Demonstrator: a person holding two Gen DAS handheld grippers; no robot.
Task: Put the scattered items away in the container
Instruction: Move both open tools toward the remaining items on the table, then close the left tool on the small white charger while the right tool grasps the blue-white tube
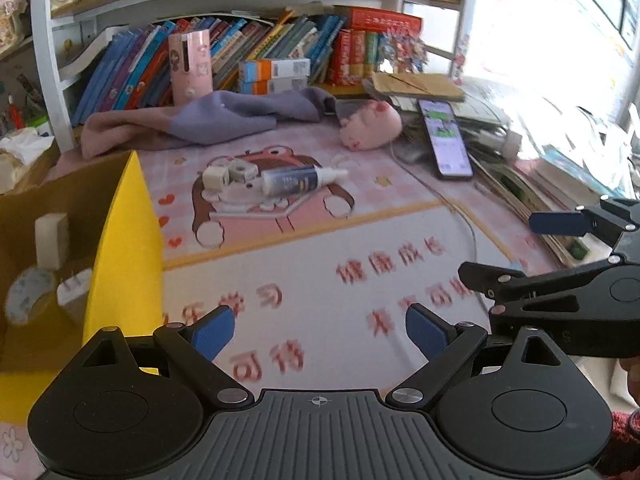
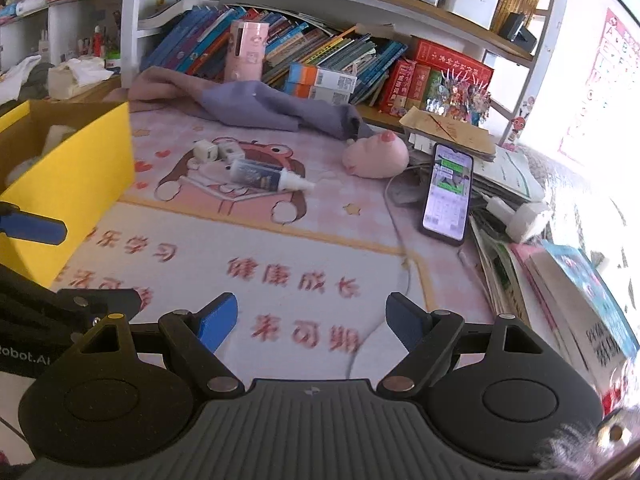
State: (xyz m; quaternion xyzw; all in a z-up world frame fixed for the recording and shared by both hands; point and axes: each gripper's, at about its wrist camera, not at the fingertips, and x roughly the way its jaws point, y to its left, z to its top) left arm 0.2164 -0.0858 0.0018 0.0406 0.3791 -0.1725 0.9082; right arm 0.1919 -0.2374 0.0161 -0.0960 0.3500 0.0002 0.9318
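Pink and printed with a cartoon bear, a mat (image 1: pixel 320 240) covers the table from the bookshelf at the far edge to the near edge. At the table's left edge stands the yellow cardboard container (image 1: pixel 120 248), open at the top, with a white block (image 1: pixel 51 240) and two other pale pieces, blurred, already inside. A purple-and-pink cloth (image 1: pixel 224 118) lies crumpled along the far edge, in front of the row of books (image 1: pixel 280 40). A phone (image 2: pixel 447 192) with its screen lit leans on the paper piles at the right edge, and a pink pig toy (image 2: pixel 376 158) lies just beside it, toward the middle. On the bear print, near the middle of the table, lies a blue-labelled white tube (image 1: pixel 298 180) on its side; just to its left sit two small white cube-like items (image 1: pixel 228 174), touching each other. The left claw (image 1: pixel 320 332) hangs above the mat near the near edge, wide and empty. The right claw (image 2: pixel 312 322) does likewise, just beside it.
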